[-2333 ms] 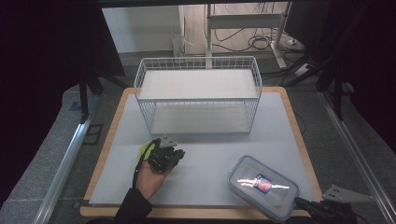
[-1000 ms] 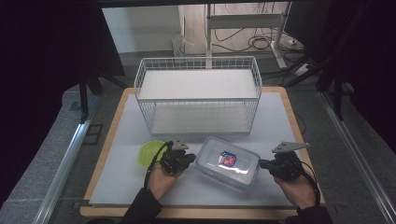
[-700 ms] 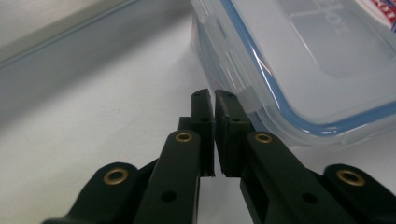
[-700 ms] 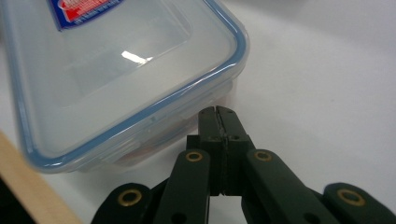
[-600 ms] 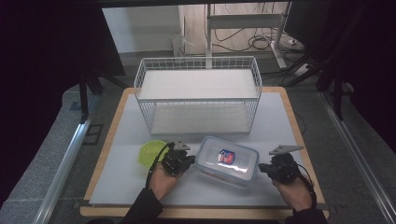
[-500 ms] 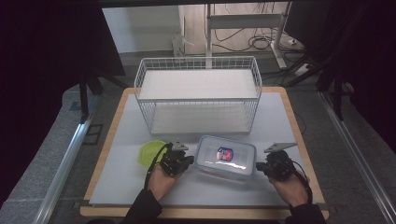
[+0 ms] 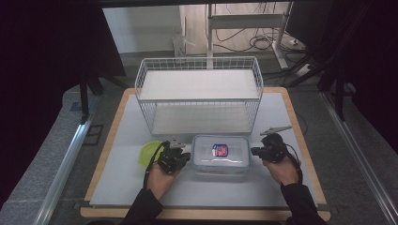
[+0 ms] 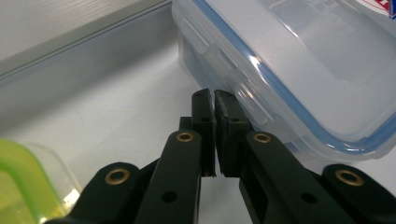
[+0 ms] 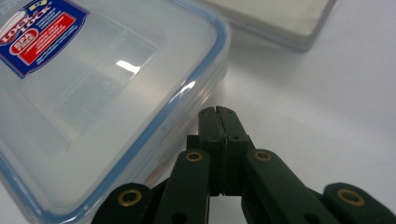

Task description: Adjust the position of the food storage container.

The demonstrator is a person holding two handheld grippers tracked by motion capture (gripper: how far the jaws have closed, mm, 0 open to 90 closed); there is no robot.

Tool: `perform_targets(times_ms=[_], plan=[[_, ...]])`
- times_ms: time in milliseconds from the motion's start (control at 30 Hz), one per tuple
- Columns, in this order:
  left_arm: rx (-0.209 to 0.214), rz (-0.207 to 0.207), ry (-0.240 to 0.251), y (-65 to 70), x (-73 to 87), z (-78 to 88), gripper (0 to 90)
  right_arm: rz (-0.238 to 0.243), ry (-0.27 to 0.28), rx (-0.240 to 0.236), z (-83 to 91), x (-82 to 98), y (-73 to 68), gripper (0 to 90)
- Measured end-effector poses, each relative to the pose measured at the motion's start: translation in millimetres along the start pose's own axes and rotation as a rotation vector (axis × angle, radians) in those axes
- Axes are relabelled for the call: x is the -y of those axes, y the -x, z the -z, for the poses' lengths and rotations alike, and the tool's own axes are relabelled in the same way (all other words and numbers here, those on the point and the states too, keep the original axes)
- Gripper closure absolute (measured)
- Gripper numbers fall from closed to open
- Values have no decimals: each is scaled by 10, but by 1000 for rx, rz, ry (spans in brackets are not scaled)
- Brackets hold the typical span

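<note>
A clear plastic food box (image 7: 220,155) with a blue-rimmed lid and a red and blue label lies flat near the front of the white mat. My left gripper (image 7: 186,157) is shut with nothing between its jaws. Its tips (image 8: 215,96) sit against the side clip of the box (image 8: 299,60). My right gripper (image 7: 254,151) is also shut and holds nothing. Its tips (image 9: 217,112) lie just beside the right edge of the box (image 9: 93,93), close to it; contact is unclear.
A white wire rack (image 7: 199,91) with two shelves stands behind the box; its base (image 8: 70,37) (image 9: 280,23) lies just beyond the jaws. A yellow-green round lid (image 7: 149,152) (image 8: 18,182) lies left of my left hand. The wooden table edge (image 7: 300,136) runs at the right.
The box has shifted from the front right to the middle front and turned square to the rack. The right hand has moved left up to its side. The left hand has barely moved.
</note>
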State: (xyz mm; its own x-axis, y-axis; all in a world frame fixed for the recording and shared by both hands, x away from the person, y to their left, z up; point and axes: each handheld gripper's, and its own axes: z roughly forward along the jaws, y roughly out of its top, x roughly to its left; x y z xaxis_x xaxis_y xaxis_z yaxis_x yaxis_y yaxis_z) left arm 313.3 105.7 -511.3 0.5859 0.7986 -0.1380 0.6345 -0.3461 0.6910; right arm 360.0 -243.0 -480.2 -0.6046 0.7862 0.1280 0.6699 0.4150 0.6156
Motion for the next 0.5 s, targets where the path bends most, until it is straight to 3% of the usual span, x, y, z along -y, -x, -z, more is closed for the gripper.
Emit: perform_targets(times_ms=[100, 133, 200, 500], plan=[[-4, -7, -8, -6, 14, 21, 884, -25, 11, -32, -57, 74, -31, 899], [-9, -7, -8, -2, 29, 34, 892, -15, 37, -16, -63, 126, -83, 899], [-15, -7, -9, -2, 43, 47, 895, -16, 40, -24, -58, 134, -94, 899], [-34, 31, -3, -62, 205, 189, 898, 56, 58, -41, -60, 186, -337, 899]])
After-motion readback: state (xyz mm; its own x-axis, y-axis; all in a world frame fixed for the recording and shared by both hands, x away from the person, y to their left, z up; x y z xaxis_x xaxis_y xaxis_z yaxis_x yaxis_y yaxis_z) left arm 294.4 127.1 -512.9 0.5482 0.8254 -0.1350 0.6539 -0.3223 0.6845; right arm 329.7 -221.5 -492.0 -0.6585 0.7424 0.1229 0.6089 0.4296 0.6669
